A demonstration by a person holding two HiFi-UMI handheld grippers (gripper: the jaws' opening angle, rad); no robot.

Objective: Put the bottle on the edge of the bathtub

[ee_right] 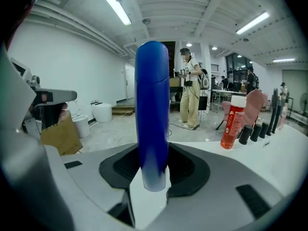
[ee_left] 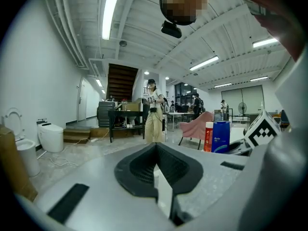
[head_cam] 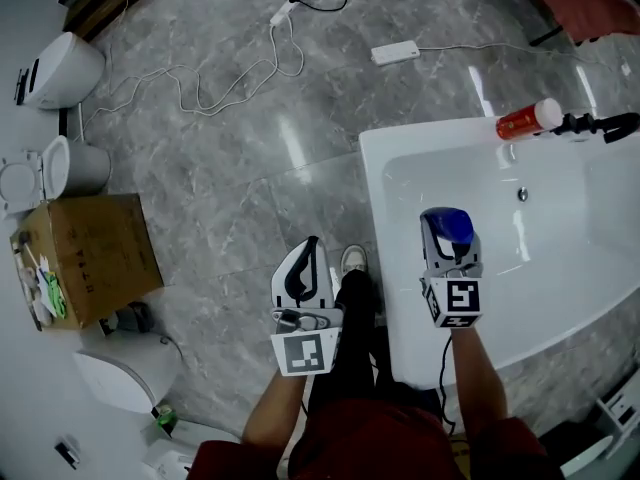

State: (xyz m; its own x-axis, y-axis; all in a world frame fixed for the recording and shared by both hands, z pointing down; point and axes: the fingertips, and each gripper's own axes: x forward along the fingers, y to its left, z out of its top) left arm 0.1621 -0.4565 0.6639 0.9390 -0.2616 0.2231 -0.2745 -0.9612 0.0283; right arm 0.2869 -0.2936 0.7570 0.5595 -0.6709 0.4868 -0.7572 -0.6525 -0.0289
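Observation:
A tall blue bottle (head_cam: 449, 225) (ee_right: 151, 105) stands upright between the jaws of my right gripper (head_cam: 448, 240) (ee_right: 151, 177), which is shut on it low down. In the head view it hangs over the white bathtub's (head_cam: 378, 218) near left part, inside the rim. My left gripper (head_cam: 310, 253) (ee_left: 161, 177) is over the grey floor just left of the tub, jaws together with nothing in them. The left gripper view shows the blue bottle (ee_left: 221, 136) off to the right. A red bottle (head_cam: 525, 120) (ee_right: 232, 121) with a white cap stands on the tub's far edge.
Black items (head_cam: 600, 125) (ee_right: 252, 131) line the tub's far edge beside the red bottle. A cardboard box (head_cam: 90, 258), toilets (head_cam: 60, 68) and white cables (head_cam: 200, 88) lie on the floor to the left. A person (ee_right: 190, 93) stands far off. My shoe (head_cam: 352, 260) is by the tub.

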